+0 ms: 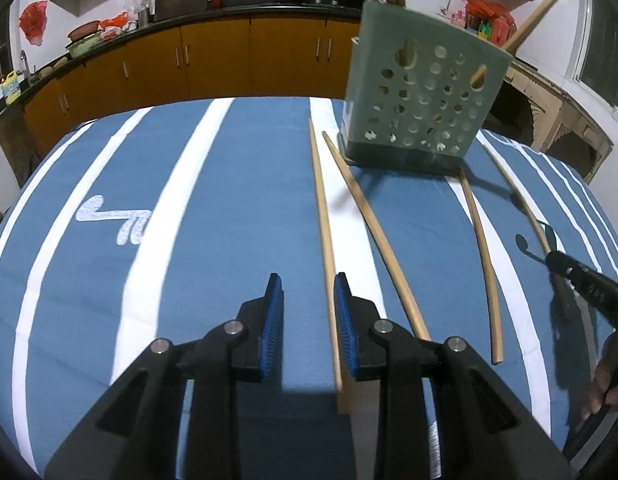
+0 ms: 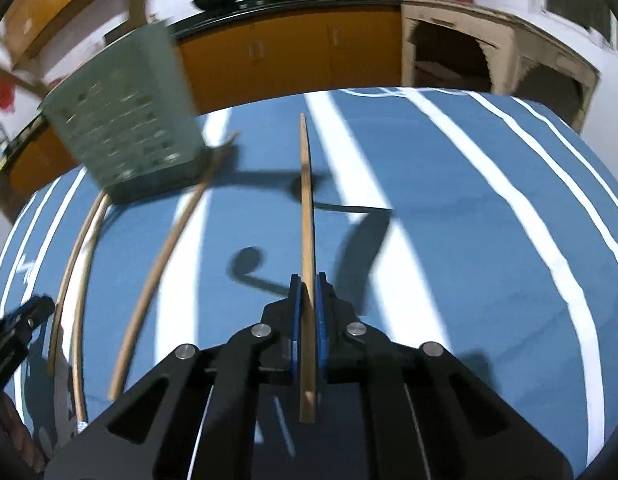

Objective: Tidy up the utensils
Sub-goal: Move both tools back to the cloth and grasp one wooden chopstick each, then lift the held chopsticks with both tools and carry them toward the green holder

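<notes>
A pale green perforated utensil holder (image 1: pixel 425 80) (image 2: pixel 125 120) stands on the blue striped cloth, with wooden chopsticks sticking out of its top. Three loose chopsticks lie in front of it: one (image 1: pixel 323 220) runs under my left gripper (image 1: pixel 309 284), beside its right pad, a second (image 1: pixel 373 232) lies just right of that, and a third (image 1: pixel 481 240) lies further right. My left gripper is open and its pads press on nothing. My right gripper (image 2: pixel 307 280) (image 1: pixel 557 258) is shut on a chopstick (image 2: pixel 306 200) that points forward over the cloth.
A grey blade (image 1: pixel 365 432) lies on the cloth under my left gripper's right finger. The table cloth (image 1: pixel 229 200) ends at the far edge before orange kitchen cabinets (image 1: pixel 217 60). A person's hand (image 1: pixel 609 384) holds the right gripper at the right edge.
</notes>
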Action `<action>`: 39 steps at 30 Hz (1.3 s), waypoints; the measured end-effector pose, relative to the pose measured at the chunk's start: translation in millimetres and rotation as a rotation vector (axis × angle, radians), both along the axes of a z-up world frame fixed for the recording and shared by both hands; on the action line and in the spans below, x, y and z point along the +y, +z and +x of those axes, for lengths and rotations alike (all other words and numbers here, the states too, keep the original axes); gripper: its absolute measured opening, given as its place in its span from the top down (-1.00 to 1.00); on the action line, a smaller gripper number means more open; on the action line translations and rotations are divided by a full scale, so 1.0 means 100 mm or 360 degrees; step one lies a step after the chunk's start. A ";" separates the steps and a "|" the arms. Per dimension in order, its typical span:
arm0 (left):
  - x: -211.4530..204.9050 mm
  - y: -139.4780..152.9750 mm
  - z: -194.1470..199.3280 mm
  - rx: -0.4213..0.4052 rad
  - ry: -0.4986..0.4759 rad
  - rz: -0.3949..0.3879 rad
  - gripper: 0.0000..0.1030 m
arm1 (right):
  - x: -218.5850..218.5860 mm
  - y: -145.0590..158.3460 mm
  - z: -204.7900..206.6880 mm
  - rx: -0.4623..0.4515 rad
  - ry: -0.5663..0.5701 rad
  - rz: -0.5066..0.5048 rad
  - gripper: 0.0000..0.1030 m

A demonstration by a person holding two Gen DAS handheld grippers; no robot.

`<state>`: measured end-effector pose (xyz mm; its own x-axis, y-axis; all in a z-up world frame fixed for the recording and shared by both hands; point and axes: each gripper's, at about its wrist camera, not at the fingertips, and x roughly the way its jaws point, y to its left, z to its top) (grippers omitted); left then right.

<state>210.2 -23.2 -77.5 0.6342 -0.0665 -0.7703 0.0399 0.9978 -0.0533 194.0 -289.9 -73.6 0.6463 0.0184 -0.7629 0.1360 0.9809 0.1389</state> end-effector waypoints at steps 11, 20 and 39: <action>0.14 -0.03 0.08 0.0017 0.0086 0.0066 0.85 | 0.15 -0.01 -0.08 -0.0025 0.0151 0.0001 0.85; 0.40 -0.02 0.05 0.0024 0.0129 0.0077 0.78 | 0.18 0.00 -0.10 -0.0018 0.0155 -0.0016 0.84; 0.36 -0.02 -0.02 0.0025 0.0110 0.0077 0.85 | 0.16 0.01 -0.25 -0.0020 0.0172 0.0006 0.85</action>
